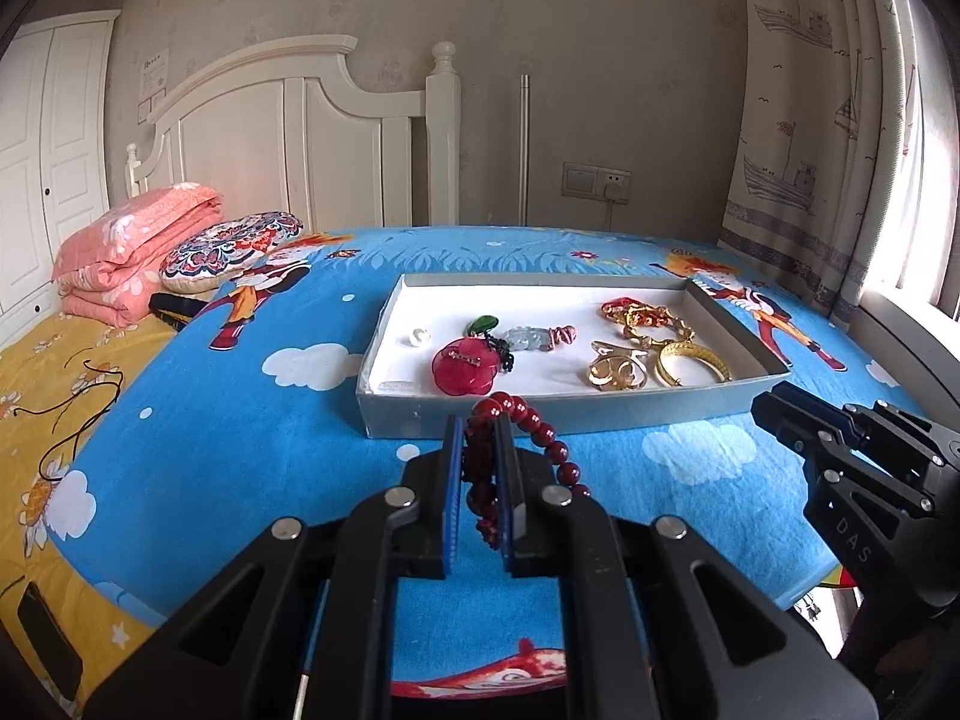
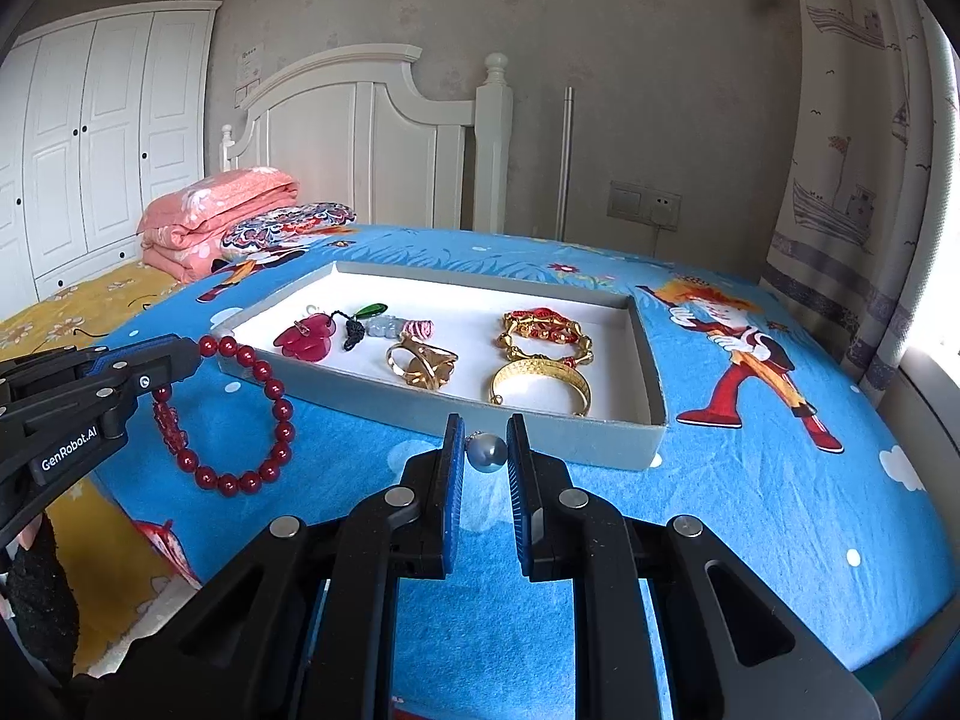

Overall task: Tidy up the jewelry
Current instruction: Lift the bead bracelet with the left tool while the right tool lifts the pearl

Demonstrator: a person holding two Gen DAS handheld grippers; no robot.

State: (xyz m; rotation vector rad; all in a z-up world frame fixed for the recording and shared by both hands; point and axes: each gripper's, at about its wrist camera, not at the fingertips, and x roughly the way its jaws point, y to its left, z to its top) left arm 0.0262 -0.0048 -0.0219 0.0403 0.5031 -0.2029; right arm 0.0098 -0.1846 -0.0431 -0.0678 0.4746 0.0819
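Red bead bracelet [image 2: 240, 414] hung clamped in the left tongs [image 1: 480, 426]; the right tongs [image 2: 486, 450] pinched a grey pearl [image 2: 487, 452]. Both hovered just short of the tray [image 2: 540, 429], seemingly mid-carry; next, lowering inside.

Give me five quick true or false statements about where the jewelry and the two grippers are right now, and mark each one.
1. The left gripper is shut on the red bead bracelet. True.
2. The right gripper is empty. False: it grips a grey pearl bead.
3. The gold bangle lies inside the tray. True.
4. The red bead bracelet lies in the tray. False: it hangs outside, before the tray's near wall.
5. The tray sits on the yellow sheet. False: it rests on the blue blanket.
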